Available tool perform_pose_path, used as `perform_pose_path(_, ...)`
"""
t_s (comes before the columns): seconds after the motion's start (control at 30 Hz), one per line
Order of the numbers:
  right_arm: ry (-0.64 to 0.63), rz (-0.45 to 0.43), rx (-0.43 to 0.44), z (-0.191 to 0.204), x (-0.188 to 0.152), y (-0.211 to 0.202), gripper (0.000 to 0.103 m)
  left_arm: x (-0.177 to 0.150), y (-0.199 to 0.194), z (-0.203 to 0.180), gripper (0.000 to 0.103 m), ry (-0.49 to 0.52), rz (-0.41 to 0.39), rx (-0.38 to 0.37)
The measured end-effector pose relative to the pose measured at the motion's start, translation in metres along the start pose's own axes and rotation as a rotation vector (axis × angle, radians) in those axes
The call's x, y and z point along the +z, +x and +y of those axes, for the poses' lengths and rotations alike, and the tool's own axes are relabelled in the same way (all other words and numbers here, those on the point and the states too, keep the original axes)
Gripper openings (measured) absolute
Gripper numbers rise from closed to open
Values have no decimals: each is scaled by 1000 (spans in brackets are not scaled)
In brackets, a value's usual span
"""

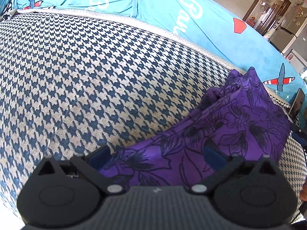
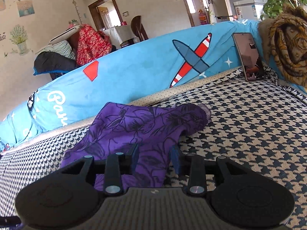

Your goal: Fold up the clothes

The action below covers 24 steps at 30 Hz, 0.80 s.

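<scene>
While spread over the houndstooth seat cover (image 1: 96, 76) of a sofa, lies half-gathered against the blue printed backrest cover (image 2: 134, 72): a purple floral garment (image 2: 138, 126), bunched near the seat's rear seam, one end trailing toward both cameras. Straddled by the right gripper (image 2: 156, 159), jaws partly apart with a strip of the purple cloth running between them, blue pads (image 2: 175, 159) standing just off the fabric rather than pinching it — seemingly a hold let go so that the piece can settle flat. Flanked likewise by the left gripper (image 1: 159, 159), jaws spread wide, cloth lying loose between its fingers, nothing clamped; probably poised at the near edge for a fresh pinch. Propped against the backrest well to the right: a phone (image 2: 249, 57), beside a brown patterned wrap (image 2: 287, 48). Judged as early in the fold, with the garment rumpled, not yet squared.
</scene>
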State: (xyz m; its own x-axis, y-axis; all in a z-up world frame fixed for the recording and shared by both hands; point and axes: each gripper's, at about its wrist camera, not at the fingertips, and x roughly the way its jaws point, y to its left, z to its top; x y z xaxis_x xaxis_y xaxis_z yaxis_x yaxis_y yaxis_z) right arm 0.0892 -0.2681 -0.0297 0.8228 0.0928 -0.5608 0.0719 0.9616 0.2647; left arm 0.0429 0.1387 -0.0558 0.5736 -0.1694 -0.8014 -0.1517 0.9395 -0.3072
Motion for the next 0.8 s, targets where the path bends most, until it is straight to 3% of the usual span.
perform_pose_path(0.3,-142,79,153,29,-45,-38,36,-14,-11,12,103,19,11,2)
perform_pose_path(0.5,-219,154,297,44,-82,-64,36,-21,-21,27,103,-43,2,-9)
perform_pose_path(0.63,-219,241,427,50,-106,-75,36,-29,-27,32,103,-75,1,-23)
perform_pose_path(0.8,-188,336,509,53,-129,-79,36,-44,-31,24,103,-79,15,-61)
